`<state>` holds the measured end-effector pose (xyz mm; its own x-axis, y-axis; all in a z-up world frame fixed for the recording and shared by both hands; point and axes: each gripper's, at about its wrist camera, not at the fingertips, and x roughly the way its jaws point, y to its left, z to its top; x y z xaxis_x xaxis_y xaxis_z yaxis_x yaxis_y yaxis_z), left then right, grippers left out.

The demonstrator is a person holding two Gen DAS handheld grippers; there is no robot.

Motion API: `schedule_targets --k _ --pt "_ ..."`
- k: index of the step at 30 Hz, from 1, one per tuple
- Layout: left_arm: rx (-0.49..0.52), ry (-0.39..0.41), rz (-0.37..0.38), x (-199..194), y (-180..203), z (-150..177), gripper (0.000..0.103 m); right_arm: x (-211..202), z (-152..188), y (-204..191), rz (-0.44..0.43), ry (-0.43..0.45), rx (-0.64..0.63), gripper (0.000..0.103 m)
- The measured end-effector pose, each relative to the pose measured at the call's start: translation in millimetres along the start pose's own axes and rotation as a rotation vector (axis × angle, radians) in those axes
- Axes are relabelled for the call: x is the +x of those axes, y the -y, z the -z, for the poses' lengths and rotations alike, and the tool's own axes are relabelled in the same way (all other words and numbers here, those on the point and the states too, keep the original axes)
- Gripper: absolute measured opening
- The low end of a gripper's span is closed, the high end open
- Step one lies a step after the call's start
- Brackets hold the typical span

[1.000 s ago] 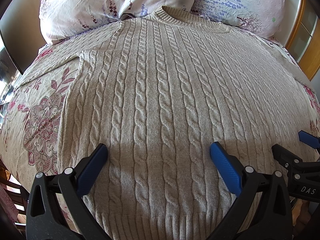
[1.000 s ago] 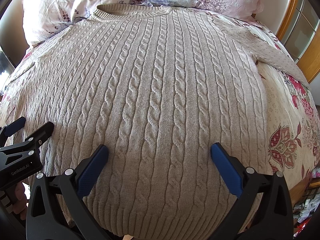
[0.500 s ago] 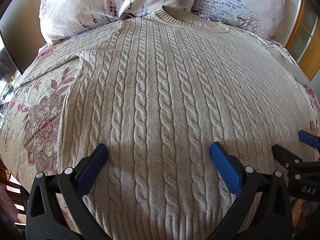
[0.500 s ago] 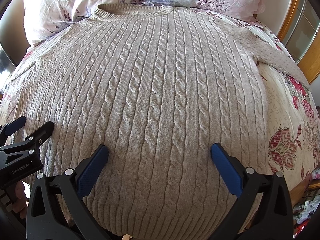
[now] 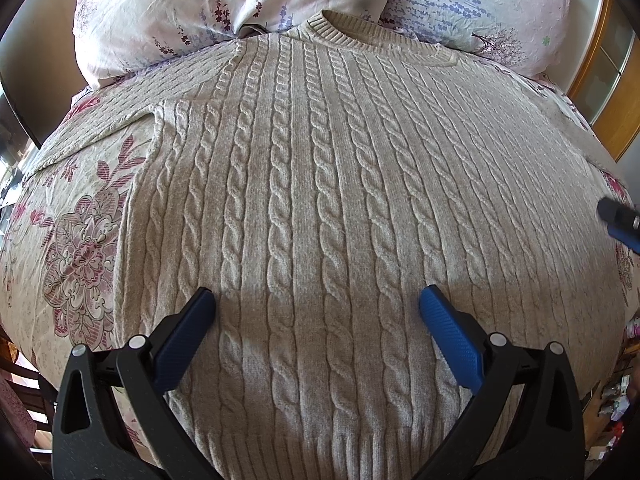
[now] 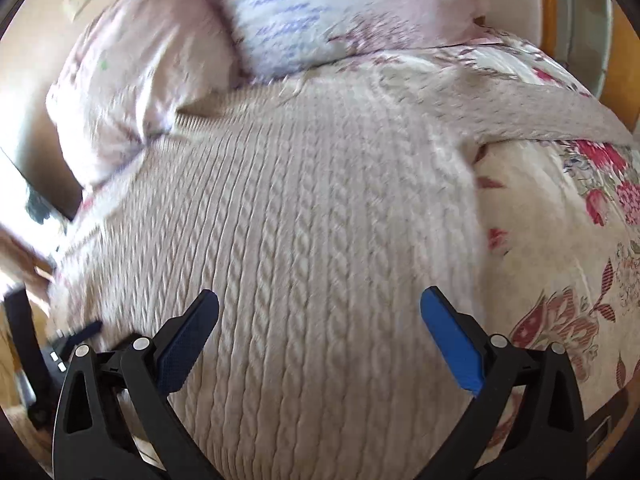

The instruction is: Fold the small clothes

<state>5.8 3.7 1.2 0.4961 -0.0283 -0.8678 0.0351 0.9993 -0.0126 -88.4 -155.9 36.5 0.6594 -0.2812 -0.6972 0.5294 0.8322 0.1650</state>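
A beige cable-knit sweater point(image 5: 320, 200) lies flat, front up, on a floral bedspread, collar toward the pillows and hem toward me. My left gripper point(image 5: 316, 300) is open and empty, hovering over the lower left part of the body. My right gripper point(image 6: 320, 300) is open and empty over the sweater's right side point(image 6: 300, 240); that view is blurred. The right sleeve point(image 6: 540, 108) stretches out to the right across the bed. The right gripper's blue tip shows at the far right edge of the left wrist view point(image 5: 620, 224).
Two floral pillows point(image 5: 240, 8) lie at the head of the bed, behind the collar. The floral bedspread point(image 5: 80, 260) shows on the left and also on the right point(image 6: 560, 260). A wooden frame point(image 5: 612, 92) stands at the right.
My right gripper has swung fast up and to the right, blurring its view; the right sleeve and bedspread now show there. My left gripper has barely moved.
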Motion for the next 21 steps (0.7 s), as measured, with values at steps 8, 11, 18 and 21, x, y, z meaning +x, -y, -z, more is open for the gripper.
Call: schedule_targets --k 8,11,18,21 --pt "-0.133 0.059 0.137 -6.0 -18.9 -5.2 0.101 -27.4 -80.4 163.0 -0.112 0.198 0.597 0.069" --pt "-0.148 0.063 0.129 -5.8 -19.0 -6.9 0.101 -19.4 -85.4 209.1 -0.099 0.214 0.776 0.063" --pt "-0.18 0.076 0.116 -5.7 -21.0 -8.9 0.101 0.3 -80.9 262.4 -0.094 0.208 0.957 0.053" --pt "-0.195 0.087 0.124 -5.6 -21.5 -10.7 0.101 3.2 -79.4 274.1 -0.123 0.239 0.985 0.046"
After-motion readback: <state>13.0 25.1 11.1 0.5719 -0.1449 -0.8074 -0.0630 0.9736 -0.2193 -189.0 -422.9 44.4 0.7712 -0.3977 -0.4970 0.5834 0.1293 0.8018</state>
